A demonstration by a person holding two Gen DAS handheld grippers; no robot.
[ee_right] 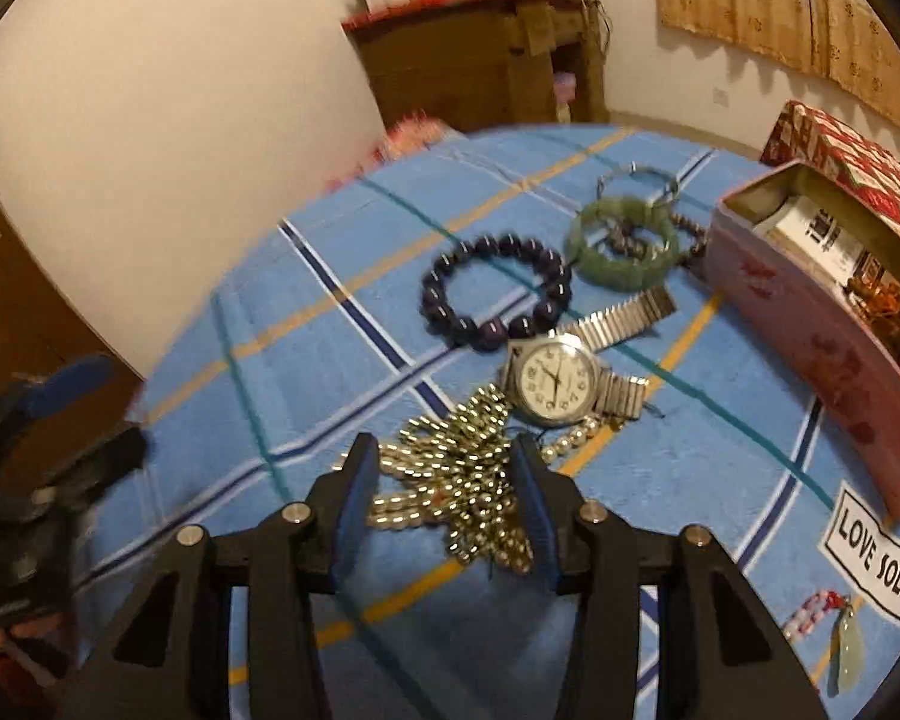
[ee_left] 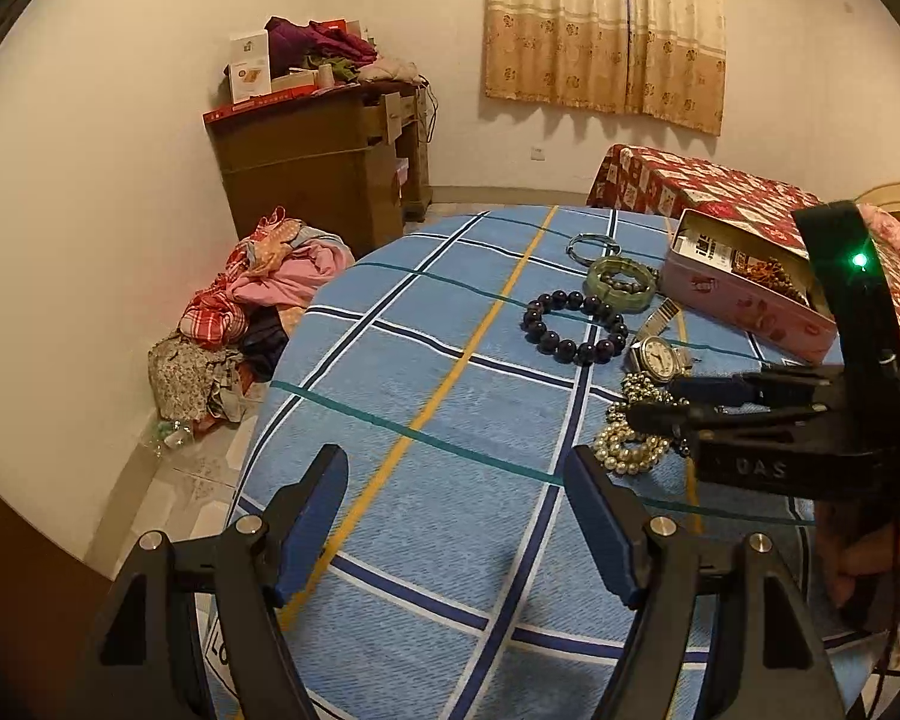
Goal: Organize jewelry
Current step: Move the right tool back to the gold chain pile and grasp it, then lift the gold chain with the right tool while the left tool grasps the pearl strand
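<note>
Jewelry lies on a blue checked cloth (ee_left: 426, 372). A heap of pearl necklace (ee_right: 468, 480) sits between the fingers of my right gripper (ee_right: 445, 447), whose pads flank it without visibly pressing; the heap rests on the cloth. Seen from the left wrist, the right gripper (ee_left: 651, 402) hovers over the pearls (ee_left: 627, 450). Beyond lie a silver watch (ee_right: 555, 381), a dark bead bracelet (ee_right: 492, 294), a green jade bangle (ee_right: 621, 246) and a thin silver bangle (ee_right: 636, 180). A pink tin box (ee_right: 822, 348) stands open at right. My left gripper (ee_left: 453, 462) is open over bare cloth.
A jade pendant on a red cord (ee_right: 834, 630) and a "LOVE SOLE" label (ee_right: 876, 552) lie near the cloth's right edge. Off the table are a wooden cabinet (ee_left: 330, 162), a clothes pile (ee_left: 240, 324) on the floor and a red-quilted bed (ee_left: 720, 186).
</note>
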